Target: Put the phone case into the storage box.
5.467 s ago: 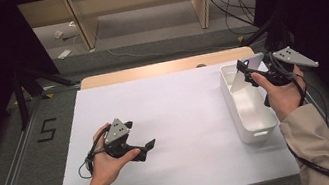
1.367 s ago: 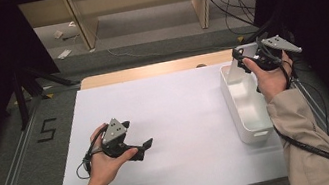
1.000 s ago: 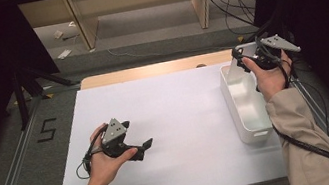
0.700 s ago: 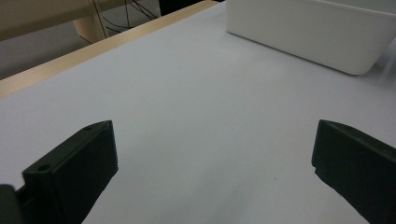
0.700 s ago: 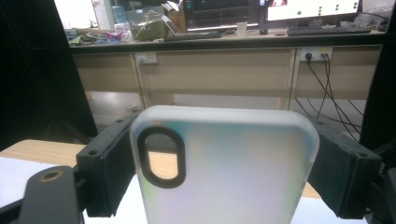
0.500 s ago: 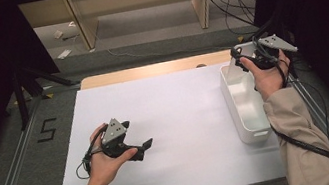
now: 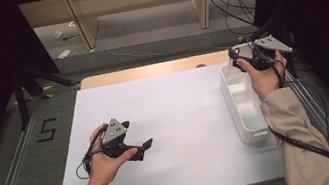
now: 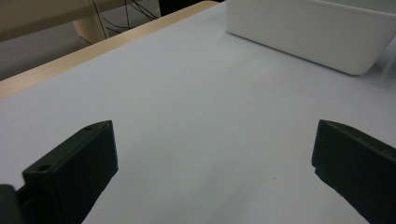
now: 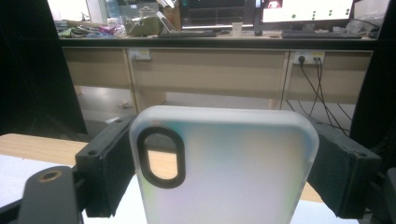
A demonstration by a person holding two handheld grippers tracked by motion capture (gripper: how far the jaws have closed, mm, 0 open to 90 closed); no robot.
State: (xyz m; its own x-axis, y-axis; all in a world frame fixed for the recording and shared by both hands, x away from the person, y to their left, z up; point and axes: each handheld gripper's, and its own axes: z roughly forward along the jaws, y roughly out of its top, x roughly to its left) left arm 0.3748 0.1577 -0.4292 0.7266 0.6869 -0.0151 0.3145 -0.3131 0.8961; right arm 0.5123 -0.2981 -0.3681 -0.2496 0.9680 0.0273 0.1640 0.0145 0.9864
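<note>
A white-covered table point(image 7: 182, 120) spans the centre of the high view, its wooden far edge showing along the top; a long white bin point(image 7: 244, 104) stands along the table's right side, and in the left gripper view the same bin point(image 8: 303, 32) sits at the upper right; at the upper right of the high view, a person's right hand point(image 7: 264, 78) holds the right gripper point(image 7: 236, 56) above the bin's far end, with its grey three-cornered plate on top; in the right gripper view its two black jaws clamp the sides of a translucent white phone case point(image 9: 224, 168), which stands upright at the centre of the frame, its dark-rimmed camera cut-out at the upper left; at the lower left of the high view, the left hand point(image 7: 105, 160) rests the left gripper point(image 7: 143, 146) on the table, well apart from the bin; its jaws stand wide apart over bare white surface, gripping nothing.
</note>
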